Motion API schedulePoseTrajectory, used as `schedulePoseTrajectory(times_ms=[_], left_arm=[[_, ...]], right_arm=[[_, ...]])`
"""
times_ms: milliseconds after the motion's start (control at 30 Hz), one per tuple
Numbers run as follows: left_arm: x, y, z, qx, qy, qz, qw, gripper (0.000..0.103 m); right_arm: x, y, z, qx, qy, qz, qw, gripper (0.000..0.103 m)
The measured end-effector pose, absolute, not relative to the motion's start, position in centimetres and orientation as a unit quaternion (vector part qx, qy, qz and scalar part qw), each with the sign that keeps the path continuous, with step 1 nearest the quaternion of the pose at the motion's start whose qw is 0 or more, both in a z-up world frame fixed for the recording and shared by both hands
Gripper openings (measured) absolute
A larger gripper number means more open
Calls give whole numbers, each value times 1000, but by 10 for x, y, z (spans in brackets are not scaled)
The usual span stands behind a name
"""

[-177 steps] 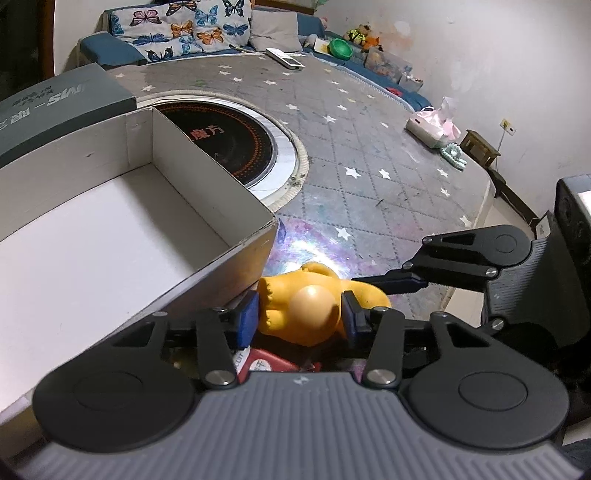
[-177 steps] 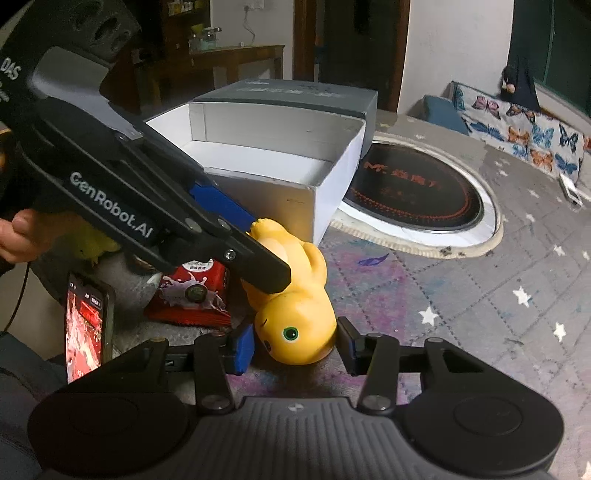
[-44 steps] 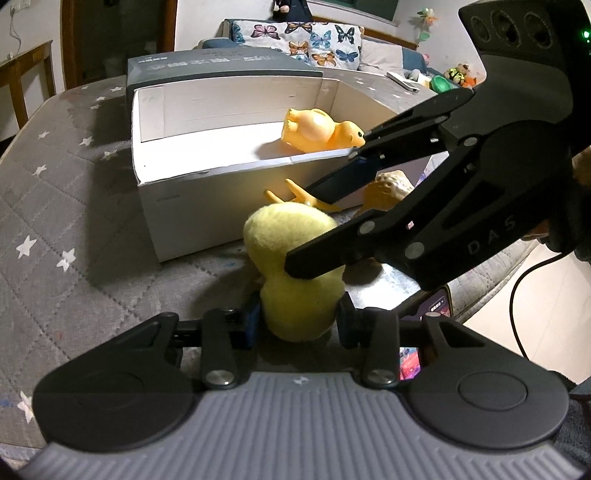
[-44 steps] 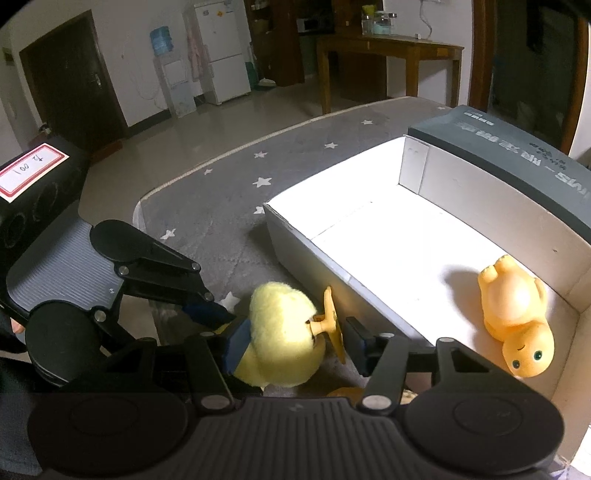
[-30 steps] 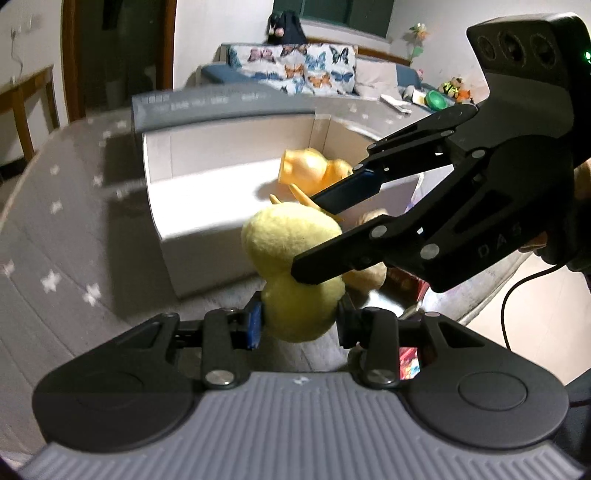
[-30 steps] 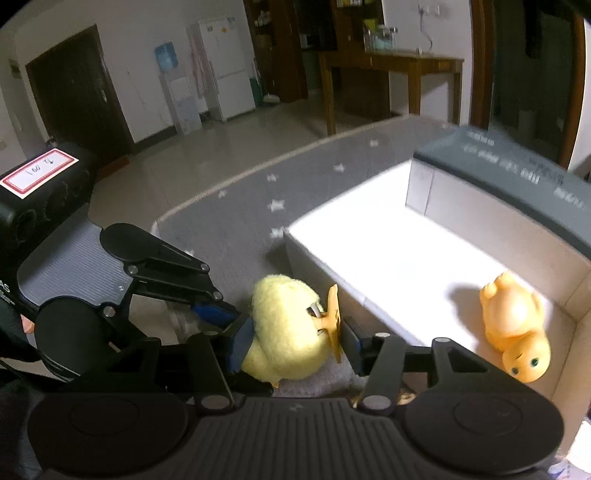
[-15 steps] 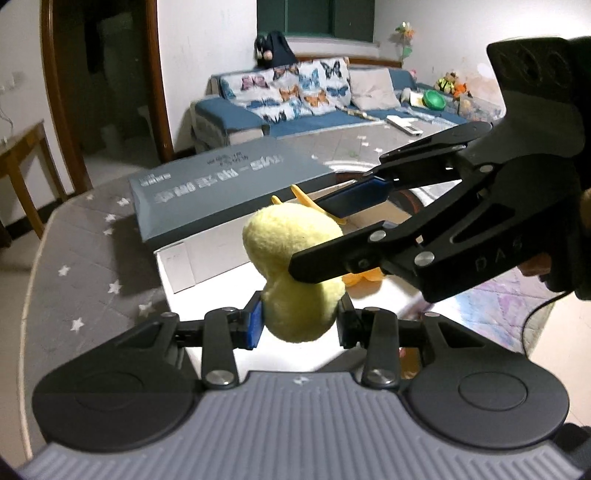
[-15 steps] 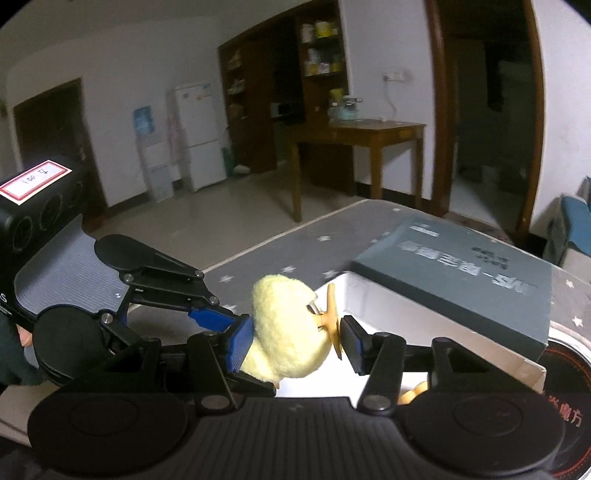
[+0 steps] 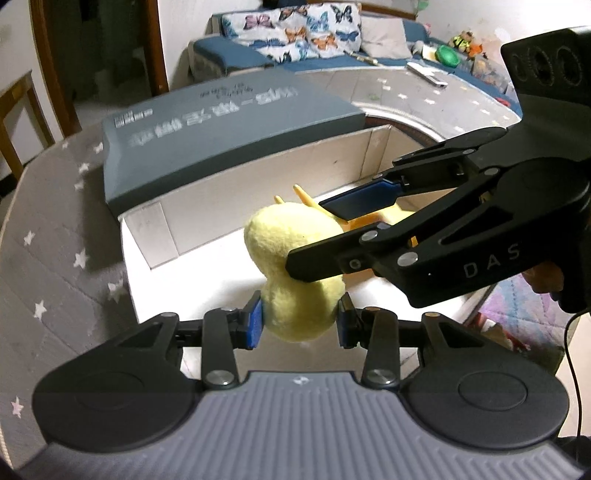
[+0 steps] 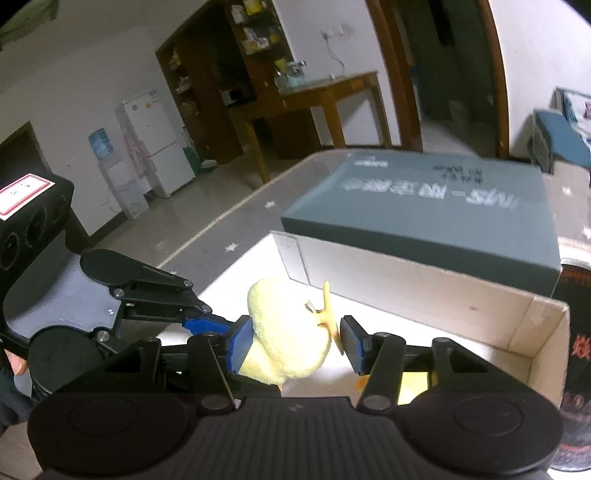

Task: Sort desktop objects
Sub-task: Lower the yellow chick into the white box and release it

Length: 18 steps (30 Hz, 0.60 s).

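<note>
A yellow plush duck (image 9: 295, 240) with orange feet hangs in the air over the open white box (image 9: 258, 192). My left gripper (image 9: 300, 325) is shut on its lower body. Coming in from the right, my right gripper (image 9: 332, 232) is shut across its upper part. In the right wrist view the plush duck (image 10: 284, 332) sits between the right gripper's (image 10: 294, 345) blue pads, one pad against an orange foot. A left finger (image 10: 201, 324) reaches in from the left there. An orange rubber toy (image 9: 373, 220) lies in the box, mostly hidden.
The box's grey lid (image 9: 221, 122) lies right behind the box wall (image 10: 424, 291). A round black hotplate (image 10: 580, 332) is set into the star-patterned table past the box. A sofa with butterfly cushions (image 9: 295, 29) stands farther back. A person's hand (image 9: 546, 277) holds the right gripper.
Both grippers have carried the plush duck up from the table beside the box and across until it hangs over the box's inside. Neither grip has changed.
</note>
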State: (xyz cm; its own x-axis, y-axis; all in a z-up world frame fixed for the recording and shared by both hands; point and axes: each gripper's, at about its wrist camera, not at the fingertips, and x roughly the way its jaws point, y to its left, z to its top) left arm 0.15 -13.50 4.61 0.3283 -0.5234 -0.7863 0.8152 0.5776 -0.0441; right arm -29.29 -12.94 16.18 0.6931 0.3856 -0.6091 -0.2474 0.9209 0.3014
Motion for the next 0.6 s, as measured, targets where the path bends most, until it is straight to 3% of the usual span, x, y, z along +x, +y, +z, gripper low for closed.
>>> schedulePoseTrajectory(times_ms=[433,600], left_arm=[[-2,-134,31,188,407,-410,794,44],[-6,-129,37,182,396,-405,804,53]], right_arm=[[-302,-127,146,88,369,154,912,60],[-308,-123,148,79,363,152,916,65]])
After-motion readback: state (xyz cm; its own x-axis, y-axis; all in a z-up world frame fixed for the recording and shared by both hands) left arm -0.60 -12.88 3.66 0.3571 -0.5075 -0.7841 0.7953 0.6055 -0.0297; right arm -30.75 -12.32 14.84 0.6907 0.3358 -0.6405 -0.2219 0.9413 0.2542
